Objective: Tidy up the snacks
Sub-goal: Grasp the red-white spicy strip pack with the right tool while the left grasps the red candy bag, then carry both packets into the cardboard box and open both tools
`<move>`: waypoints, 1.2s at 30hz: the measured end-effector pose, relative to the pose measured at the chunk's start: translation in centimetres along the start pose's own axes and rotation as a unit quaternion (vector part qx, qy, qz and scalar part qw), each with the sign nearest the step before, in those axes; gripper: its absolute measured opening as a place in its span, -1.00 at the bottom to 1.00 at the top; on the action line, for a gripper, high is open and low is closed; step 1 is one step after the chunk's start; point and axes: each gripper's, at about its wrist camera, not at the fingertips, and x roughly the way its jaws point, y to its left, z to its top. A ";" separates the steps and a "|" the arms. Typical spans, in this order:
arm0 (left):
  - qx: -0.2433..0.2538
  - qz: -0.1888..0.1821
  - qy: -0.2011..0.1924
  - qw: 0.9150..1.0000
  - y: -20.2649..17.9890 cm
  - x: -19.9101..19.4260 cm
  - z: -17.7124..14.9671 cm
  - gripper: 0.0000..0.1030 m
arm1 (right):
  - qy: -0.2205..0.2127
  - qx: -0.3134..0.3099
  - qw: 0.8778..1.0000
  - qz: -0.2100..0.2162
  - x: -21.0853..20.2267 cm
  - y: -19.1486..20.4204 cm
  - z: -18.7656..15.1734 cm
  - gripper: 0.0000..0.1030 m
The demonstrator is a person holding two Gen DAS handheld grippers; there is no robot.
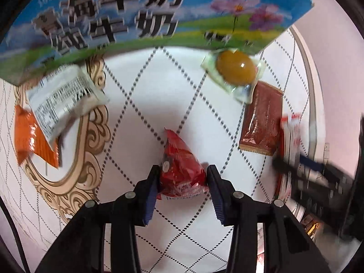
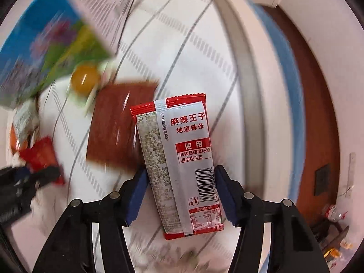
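The left gripper (image 1: 183,177) is pinching a red snack packet (image 1: 179,170) between its fingers, on the white patterned surface (image 1: 141,86). The right gripper's (image 2: 180,190) fingers are pressing both edges of a red-and-silver spicy strip packet (image 2: 182,163), which is lying partly over a brown packet (image 2: 116,122), near the milk carton (image 2: 43,54)

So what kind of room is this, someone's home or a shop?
Most likely a home. The snacks lie on a patterned tablecloth over a round table, next to a milk carton box, and a brown wooden door stands in a plain white wall.
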 end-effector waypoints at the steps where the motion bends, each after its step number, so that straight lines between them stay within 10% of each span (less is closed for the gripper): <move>1: -0.004 -0.003 0.001 1.000 0.1 0.3 -0.1 -0.23 | 0.009 0.008 1.000 0.013 0.2 0.1 -0.9 0.20; 11: 0.003 0.002 -0.009 1.000 -0.8 1.6 -0.9 -0.25 | 0.023 0.042 0.999 0.022 2.5 0.8 -2.7 0.19; 24: 0.009 -0.036 -0.058 0.998 -0.7 -5.7 -1.5 -0.27 | -0.053 0.055 0.992 0.096 -5.6 2.6 -2.9 0.07; 30: -0.010 -0.068 -0.127 0.989 1.8 -14.4 0.9 -0.27 | -0.105 0.022 0.982 0.156 -12.2 7.2 2.4 0.06; 36: -0.021 -0.023 -0.182 0.983 5.9 -20.7 7.2 -0.27 | -0.157 -0.012 0.974 0.160 -16.7 12.5 10.7 0.06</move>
